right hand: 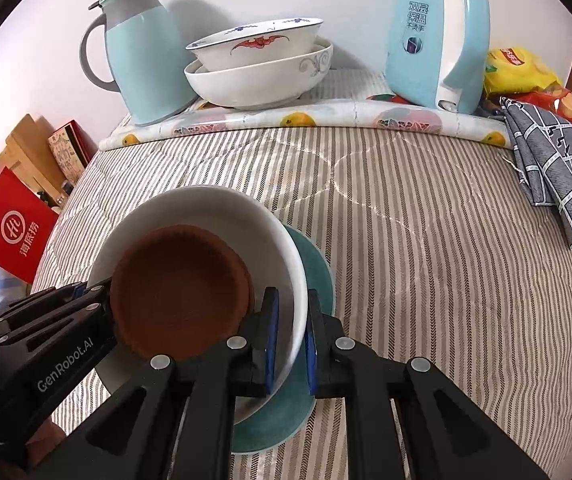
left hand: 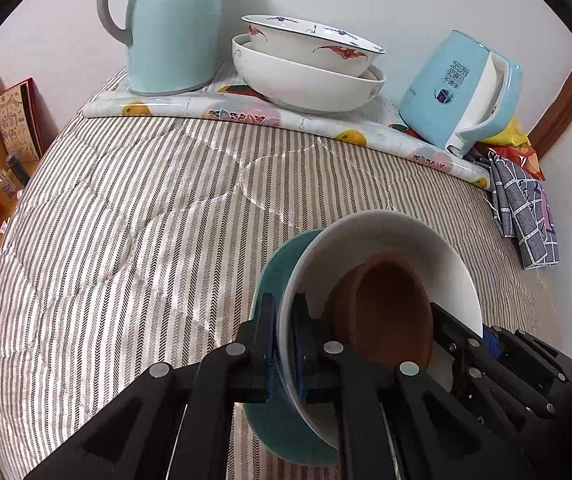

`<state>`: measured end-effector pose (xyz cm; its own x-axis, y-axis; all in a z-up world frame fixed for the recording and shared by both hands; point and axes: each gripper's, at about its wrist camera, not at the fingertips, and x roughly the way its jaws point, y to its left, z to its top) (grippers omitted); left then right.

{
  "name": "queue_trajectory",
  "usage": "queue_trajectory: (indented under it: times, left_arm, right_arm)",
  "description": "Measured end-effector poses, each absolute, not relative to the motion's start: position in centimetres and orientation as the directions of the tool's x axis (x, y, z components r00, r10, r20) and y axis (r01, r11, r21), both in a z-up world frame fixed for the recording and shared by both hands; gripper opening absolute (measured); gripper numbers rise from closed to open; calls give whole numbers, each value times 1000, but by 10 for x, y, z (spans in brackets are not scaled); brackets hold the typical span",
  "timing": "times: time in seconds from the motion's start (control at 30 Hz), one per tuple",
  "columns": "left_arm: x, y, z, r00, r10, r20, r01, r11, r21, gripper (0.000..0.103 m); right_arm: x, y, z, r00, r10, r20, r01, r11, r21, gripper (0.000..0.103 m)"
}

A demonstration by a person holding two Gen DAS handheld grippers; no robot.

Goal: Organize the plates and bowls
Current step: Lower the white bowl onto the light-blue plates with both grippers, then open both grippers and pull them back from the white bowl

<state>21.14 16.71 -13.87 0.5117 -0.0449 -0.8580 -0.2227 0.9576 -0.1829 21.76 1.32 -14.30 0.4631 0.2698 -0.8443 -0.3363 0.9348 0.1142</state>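
A white bowl [left hand: 398, 240] [right hand: 221, 208] holds a brown ridged dish [left hand: 390, 308] [right hand: 181, 292] and sits on a teal plate [left hand: 281, 264] [right hand: 318, 276] on the striped quilt. My left gripper [left hand: 283, 320] is shut on the bowl's left rim. My right gripper [right hand: 292, 312] is shut on the bowl's right rim. Each gripper shows in the other's view, at the opposite rim. Two stacked bowls, a painted one [left hand: 310, 40] [right hand: 257, 44] inside a plain white one [left hand: 306, 80] [right hand: 257, 80], stand at the back.
A pale blue jug [left hand: 173, 28] [right hand: 141, 56] stands left of the stacked bowls, a blue kettle [left hand: 462, 92] [right hand: 434, 36] right of them, on a fruit-print mat [left hand: 245, 110] [right hand: 326, 118]. A grey checked cloth [left hand: 522, 208] [right hand: 558, 168] and snack bags [right hand: 518, 68] lie far right. Boxes stand beyond the left edge.
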Motion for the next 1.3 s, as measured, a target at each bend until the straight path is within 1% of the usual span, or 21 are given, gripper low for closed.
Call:
queue_trajectory:
  times: [0.2,0.4,0.5,0.53,0.67,0.8,0.83,0.93,0.97,1.17,1.3]
  left_arm:
    - [211,169,-140,513,-60,-856,-214,957,-196,9]
    - [211,171,-141,513,-73,-855,-212,955,-208,12]
    - [211,171,-141,511,-75,-856,-208,956,-208,12]
    - [210,171,-141,510,-76,-857,-206,956,-208,12]
    - [210,171,-141,502,-76,-862,-201,959,-201,13]
    - [209,170,-141,494,-73,-866,-204,959,-197,14]
    - [208,170,-141,492,-71,-867,-205,959,-194,14]
    - [204,167,-139,490,-52,-870,-204,964,-172,14]
    - [203,166,-138,491,-46,-870,-205,965,-167,14]
    - [190,163,-126,505,-19,-863,-207,968,-143,14]
    - [176,162,-116,521,-2,-854,-215,968,-133,18]
  right_arm:
    - [215,17,-142,470,249,-846,-347,934,83,13]
    - [216,13,-142,463,272,-844,-342,933,112,14]
    - [216,10,-142,459,281,-843,-338,932,127,16]
    - [217,9,-141,459,285,-842,-336,932,132,20]
    - [217,5,-138,454,306,-836,-336,929,158,21]
    - [214,4,-134,458,305,-835,-343,927,151,21]
    - [213,4,-133,460,305,-834,-345,927,148,22]
    - [209,0,-130,477,289,-830,-343,931,127,32]
    - [207,-2,-129,481,289,-828,-345,930,125,33]
    - [198,-8,-124,484,310,-818,-356,924,139,37]
    - [187,-12,-119,483,325,-813,-368,918,148,38]
